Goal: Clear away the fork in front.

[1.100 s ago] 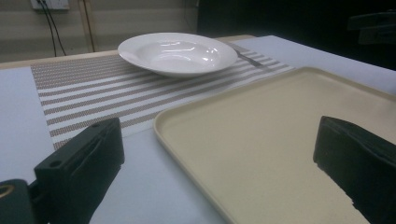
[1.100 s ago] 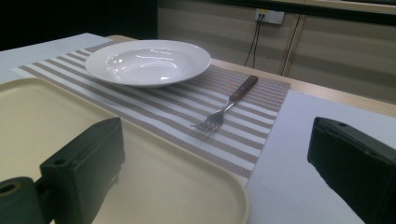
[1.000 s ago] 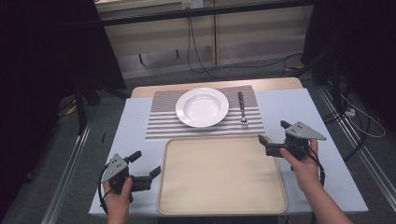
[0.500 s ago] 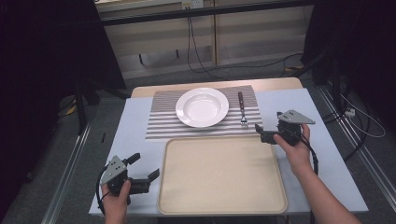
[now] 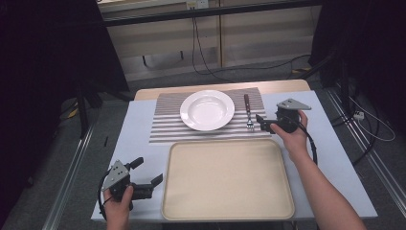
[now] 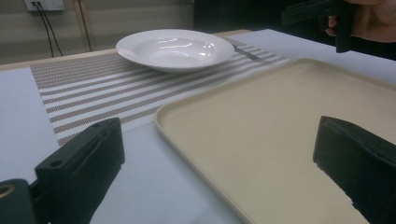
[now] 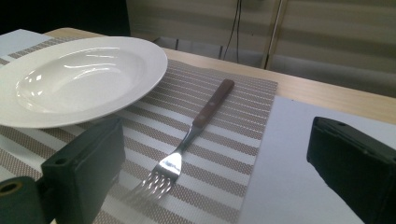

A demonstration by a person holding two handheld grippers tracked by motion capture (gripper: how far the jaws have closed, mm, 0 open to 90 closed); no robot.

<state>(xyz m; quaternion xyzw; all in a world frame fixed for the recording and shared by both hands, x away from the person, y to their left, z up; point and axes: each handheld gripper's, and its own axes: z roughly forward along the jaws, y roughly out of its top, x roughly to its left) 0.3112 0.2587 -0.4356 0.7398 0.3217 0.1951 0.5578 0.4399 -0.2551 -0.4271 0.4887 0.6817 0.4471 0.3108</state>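
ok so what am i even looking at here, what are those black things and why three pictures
A person sits at a table holding a hand-held gripper in each hand; there is no robot arm. The high view looks down from above: the left gripper is near the front left corner, and the right gripper reaches toward a fork. Each of the other two pictures comes from a camera riding on one gripper, so the two black blocks at the bottom of each are that gripper's own open jaws. On the table lie a striped placemat with a white plate and the fork on it, and nearer the person a beige tray. Neither gripper holds anything.
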